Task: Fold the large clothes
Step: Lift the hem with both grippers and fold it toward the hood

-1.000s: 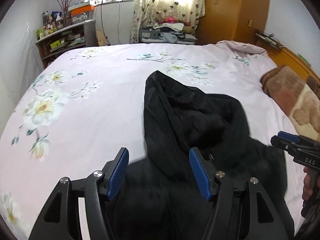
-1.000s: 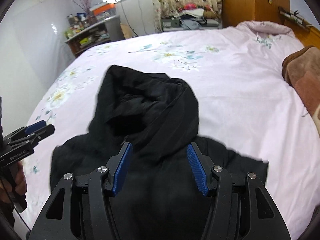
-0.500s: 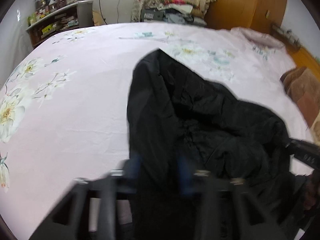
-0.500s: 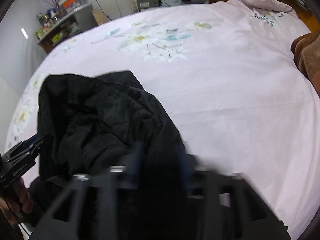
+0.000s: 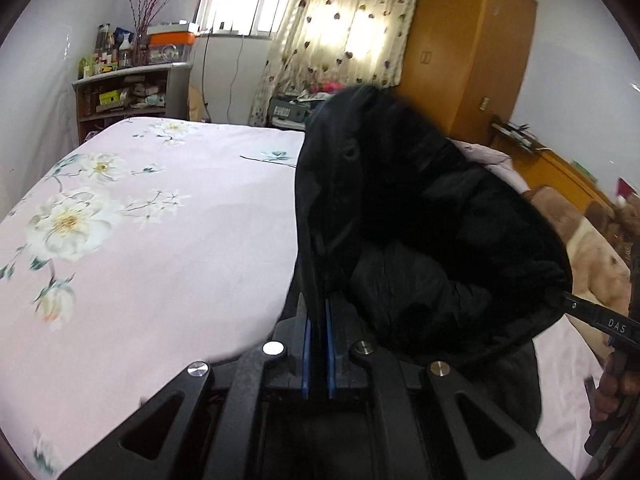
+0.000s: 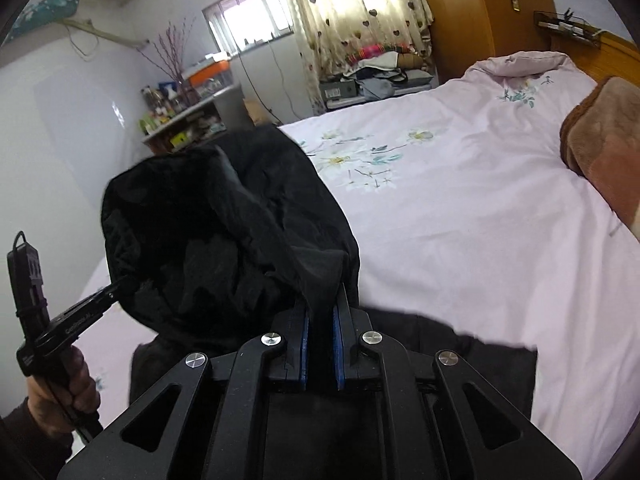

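Observation:
A black hooded jacket [image 5: 420,232] hangs lifted above the pink floral bedspread [image 5: 160,240]; its hood stands up between the two grippers. My left gripper [image 5: 318,312] is shut on the jacket's left edge. My right gripper [image 6: 321,304] is shut on a fold of the jacket [image 6: 240,232] at its right side. In the left wrist view the right gripper [image 5: 560,300] reaches into the cloth from the right. In the right wrist view the left gripper [image 6: 116,288] grips it at the left. The jacket's lower part lies below the grippers, mostly hidden.
A brown blanket [image 6: 600,144] lies at the bed's right side by the wooden headboard [image 5: 560,168]. A cluttered shelf [image 5: 128,92], a curtained window [image 5: 340,28] and a wooden wardrobe [image 5: 472,52] stand beyond the far edge of the bed.
Both grippers were open above the flat-lying jacket; they dropped onto it, shut on its edges and lifted the hood part up off the bed.

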`<state>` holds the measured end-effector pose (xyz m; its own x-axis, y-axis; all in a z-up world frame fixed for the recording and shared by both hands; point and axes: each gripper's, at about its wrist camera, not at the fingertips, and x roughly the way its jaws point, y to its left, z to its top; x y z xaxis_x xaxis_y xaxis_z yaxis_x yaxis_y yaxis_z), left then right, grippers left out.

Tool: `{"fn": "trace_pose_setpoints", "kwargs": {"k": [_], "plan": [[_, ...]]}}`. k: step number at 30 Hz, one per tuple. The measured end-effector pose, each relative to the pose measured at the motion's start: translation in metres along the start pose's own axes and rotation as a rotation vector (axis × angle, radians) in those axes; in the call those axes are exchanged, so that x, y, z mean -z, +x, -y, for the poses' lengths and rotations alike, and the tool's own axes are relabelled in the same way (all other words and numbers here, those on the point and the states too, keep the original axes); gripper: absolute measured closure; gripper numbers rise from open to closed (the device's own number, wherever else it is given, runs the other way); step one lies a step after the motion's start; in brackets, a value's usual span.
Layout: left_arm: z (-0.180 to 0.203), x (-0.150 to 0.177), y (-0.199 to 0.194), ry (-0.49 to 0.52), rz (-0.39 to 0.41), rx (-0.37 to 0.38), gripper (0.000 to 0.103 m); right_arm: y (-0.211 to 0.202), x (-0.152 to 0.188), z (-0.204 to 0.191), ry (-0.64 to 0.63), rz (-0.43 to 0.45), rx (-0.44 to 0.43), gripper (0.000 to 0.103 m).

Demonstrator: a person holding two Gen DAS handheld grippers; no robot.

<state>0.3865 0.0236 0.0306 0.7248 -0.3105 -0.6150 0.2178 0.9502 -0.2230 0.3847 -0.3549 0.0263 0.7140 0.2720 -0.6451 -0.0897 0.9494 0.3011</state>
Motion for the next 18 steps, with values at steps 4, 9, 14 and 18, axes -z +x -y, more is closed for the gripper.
{"fn": "trace_pose_setpoints", "kwargs": {"k": [4,9,14,18], "plan": [[0.005,0.034,-0.031,0.014,-0.033,0.006,0.097,-0.023,0.042,0.003,0.030,-0.038,-0.001,0.094],[-0.006,0.089,-0.056,-0.033,-0.125,-0.005,0.096,-0.035,0.097,0.016,0.089,-0.125,0.007,0.094],[-0.018,0.134,-0.073,-0.072,-0.224,-0.026,0.096,-0.043,0.130,0.023,0.119,-0.196,0.015,0.094],[-0.029,0.155,-0.099,-0.096,-0.248,-0.026,0.095,-0.060,0.130,0.019,0.101,-0.187,0.049,0.089]]}}
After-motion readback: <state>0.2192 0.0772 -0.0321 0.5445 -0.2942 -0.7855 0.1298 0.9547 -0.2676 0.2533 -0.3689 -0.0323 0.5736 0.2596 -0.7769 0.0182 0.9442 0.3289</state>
